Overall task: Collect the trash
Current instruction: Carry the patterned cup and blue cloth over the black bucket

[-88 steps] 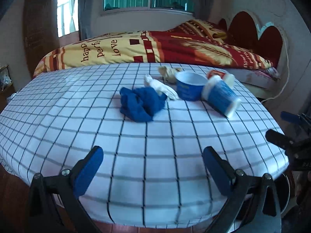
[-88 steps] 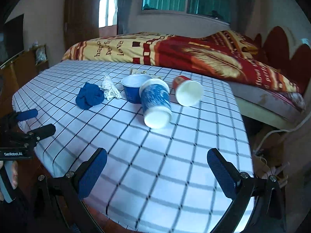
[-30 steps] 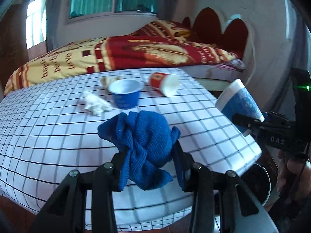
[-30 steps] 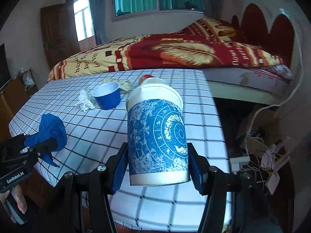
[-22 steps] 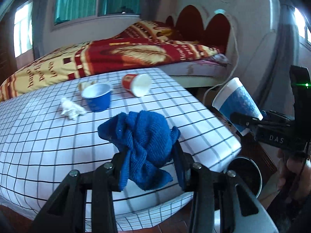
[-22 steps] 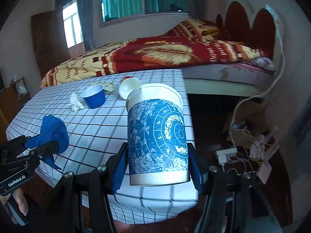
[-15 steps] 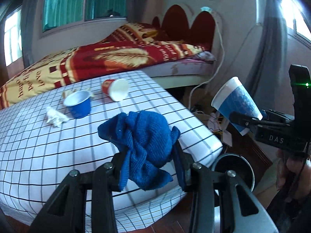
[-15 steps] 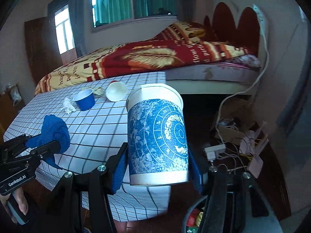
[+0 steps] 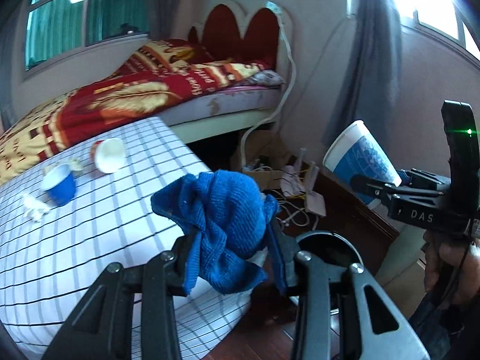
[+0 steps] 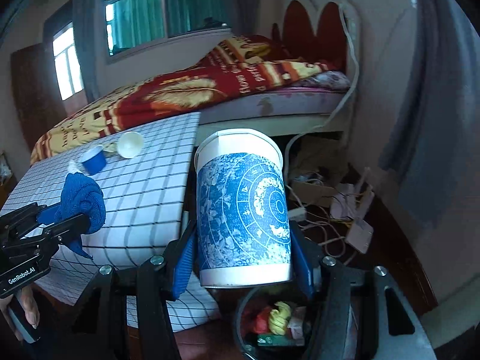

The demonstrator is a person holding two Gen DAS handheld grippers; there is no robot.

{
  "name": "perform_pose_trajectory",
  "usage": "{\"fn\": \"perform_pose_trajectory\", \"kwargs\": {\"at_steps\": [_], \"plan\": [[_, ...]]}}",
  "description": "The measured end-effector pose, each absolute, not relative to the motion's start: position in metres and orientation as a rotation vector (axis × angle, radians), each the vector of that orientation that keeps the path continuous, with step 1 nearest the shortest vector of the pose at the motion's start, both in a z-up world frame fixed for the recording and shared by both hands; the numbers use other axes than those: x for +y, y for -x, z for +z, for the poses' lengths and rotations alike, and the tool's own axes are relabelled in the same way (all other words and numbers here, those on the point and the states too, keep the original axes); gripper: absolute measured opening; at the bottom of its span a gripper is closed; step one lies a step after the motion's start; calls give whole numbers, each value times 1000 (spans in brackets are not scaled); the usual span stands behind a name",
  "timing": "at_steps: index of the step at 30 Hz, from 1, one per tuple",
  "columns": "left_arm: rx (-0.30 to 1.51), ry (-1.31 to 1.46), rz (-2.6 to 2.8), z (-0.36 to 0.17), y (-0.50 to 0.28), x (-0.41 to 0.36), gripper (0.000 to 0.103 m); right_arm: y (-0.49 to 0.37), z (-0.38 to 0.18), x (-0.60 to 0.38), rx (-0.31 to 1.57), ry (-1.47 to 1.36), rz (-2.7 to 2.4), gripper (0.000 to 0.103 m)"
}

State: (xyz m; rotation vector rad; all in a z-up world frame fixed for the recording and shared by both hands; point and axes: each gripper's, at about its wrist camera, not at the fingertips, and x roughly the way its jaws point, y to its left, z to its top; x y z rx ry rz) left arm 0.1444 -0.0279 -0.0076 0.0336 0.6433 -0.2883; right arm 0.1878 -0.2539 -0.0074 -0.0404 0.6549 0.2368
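My left gripper (image 9: 229,240) is shut on a crumpled blue cloth (image 9: 222,210), held off the table's right edge, above and left of a round black trash bin (image 9: 330,252). My right gripper (image 10: 243,255) is shut on a blue-and-white paper cup (image 10: 243,207), held directly above the bin (image 10: 270,324), which holds colourful trash. The cup also shows in the left wrist view (image 9: 360,162), and the cloth in the right wrist view (image 10: 84,201). On the checked table (image 9: 90,240) remain a small blue cup (image 9: 58,184), a tipped red-and-white cup (image 9: 109,154) and a white tissue wad (image 9: 34,210).
A bed (image 9: 150,96) with a red and yellow blanket stands behind the table. Cables, a cardboard box and power strips (image 10: 330,198) litter the floor by the wall. A grey curtain (image 9: 369,60) hangs at the right.
Both grippers have swung right off the table with their loads. The bin has come into view, now under the paper cup and beside the cloth.
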Motion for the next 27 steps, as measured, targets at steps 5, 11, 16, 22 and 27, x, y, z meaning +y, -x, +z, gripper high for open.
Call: {"fn": "perform_pose_trajectory", "kwargs": {"at_steps": [5, 11, 16, 22, 27], "plan": [[658, -49, -366, -15, -147, -61, 41, -177, -15, -292, 668, 24, 173, 59], [680, -74, -446, -27, -146, -94, 41, -163, -28, -328, 691, 17, 117, 59], [716, -86, -501, -41, -147, -114, 41, -155, -39, -348, 711, 9, 96, 59], [774, -114, -550, -67, -150, -139, 41, -148, -61, -365, 751, -2, 85, 59], [809, -127, -567, -81, -152, -149, 41, -146, -87, -372, 801, 18, 97, 59]]}}
